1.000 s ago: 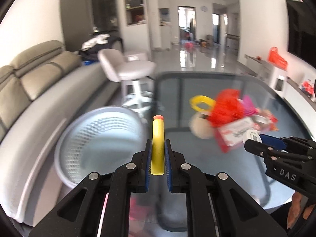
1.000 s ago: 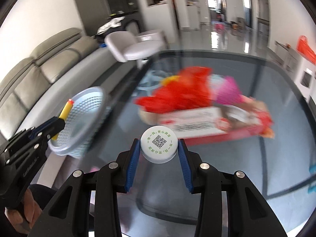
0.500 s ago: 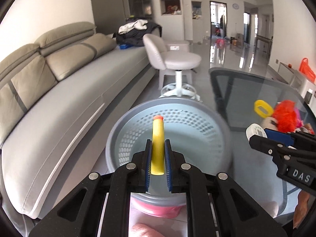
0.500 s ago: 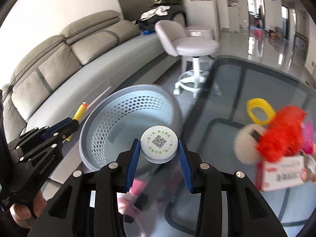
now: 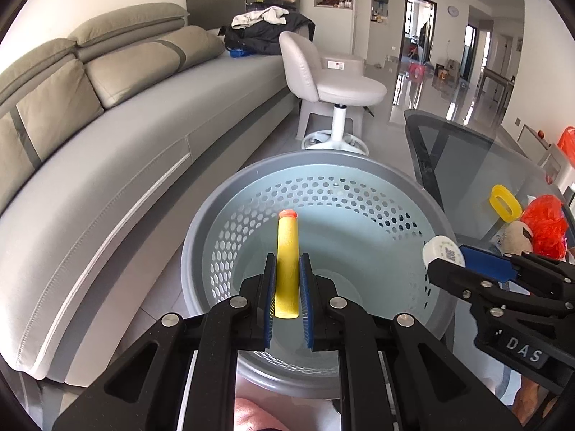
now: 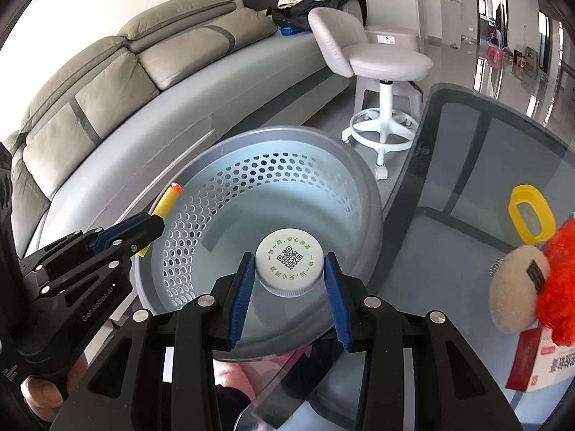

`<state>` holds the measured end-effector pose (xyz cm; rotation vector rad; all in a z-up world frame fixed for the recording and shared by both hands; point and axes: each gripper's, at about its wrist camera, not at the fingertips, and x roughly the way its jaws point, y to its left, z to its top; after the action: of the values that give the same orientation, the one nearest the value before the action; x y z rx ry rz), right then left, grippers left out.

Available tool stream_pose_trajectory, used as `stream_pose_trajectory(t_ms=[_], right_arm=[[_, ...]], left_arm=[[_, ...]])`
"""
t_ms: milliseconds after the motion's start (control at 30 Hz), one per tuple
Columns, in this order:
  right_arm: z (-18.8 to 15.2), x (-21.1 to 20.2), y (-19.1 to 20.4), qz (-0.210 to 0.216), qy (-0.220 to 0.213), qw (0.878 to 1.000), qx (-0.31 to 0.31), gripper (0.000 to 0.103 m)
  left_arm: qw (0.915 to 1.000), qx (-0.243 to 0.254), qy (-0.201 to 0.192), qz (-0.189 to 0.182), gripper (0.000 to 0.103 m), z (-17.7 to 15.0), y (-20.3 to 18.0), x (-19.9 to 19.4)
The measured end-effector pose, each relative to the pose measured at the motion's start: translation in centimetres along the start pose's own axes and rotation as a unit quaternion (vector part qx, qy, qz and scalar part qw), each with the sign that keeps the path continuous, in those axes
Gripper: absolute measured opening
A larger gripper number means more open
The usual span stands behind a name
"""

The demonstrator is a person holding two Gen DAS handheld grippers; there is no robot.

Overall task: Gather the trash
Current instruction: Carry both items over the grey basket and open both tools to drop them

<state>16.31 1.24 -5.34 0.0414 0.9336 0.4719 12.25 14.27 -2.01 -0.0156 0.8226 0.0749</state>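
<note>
A yellow foam dart (image 5: 286, 273) is clamped in the left gripper (image 5: 287, 298) and a white bottle cap (image 6: 289, 265) in the right gripper (image 6: 290, 287), both held above the grey perforated basket (image 5: 323, 194); the dart is judged light and squashy, the cap rigid and best gripped across its rim

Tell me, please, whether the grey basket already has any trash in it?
Empty as far as visible: the basket's pale floor shows bare. The foam dart and bottle cap are held above it.
</note>
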Motion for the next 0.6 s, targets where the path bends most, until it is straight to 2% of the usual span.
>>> stream_pose_trajectory(t_ms=[333, 400, 467, 533, 600], right_arm=[[0.9, 1.4, 0.4, 0.0, -0.002, 1.0, -0.011, 0.039], [1.0, 1.3, 0.4, 0.0, -0.005, 1.0, -0.013, 0.044], [1.1, 1.0, 0.4, 0.0, -0.013, 1.0, -0.013, 0.064], [1.0, 0.6, 0.4, -0.003, -0.023, 1.0, -0.014, 0.064], [1.0, 0.5, 0.5, -0.007, -0.025, 1.0, -0.016, 0.064]], left_arm=[[1.0, -0.005, 0.005, 0.004, 0.013, 0.1, 0.5, 0.7], [0.9999, -0.006, 0.006, 0.006, 0.015, 0.1, 0.6, 0.7], [0.9998, -0.011, 0.011, 0.012, 0.026, 0.1, 0.8, 0.9], [0.9997, -0.017, 0.014, 0.013, 0.038, 0.1, 1.0, 1.0], [0.9996, -0.023, 0.014, 0.012, 0.044, 0.0, 1.2, 0.9]])
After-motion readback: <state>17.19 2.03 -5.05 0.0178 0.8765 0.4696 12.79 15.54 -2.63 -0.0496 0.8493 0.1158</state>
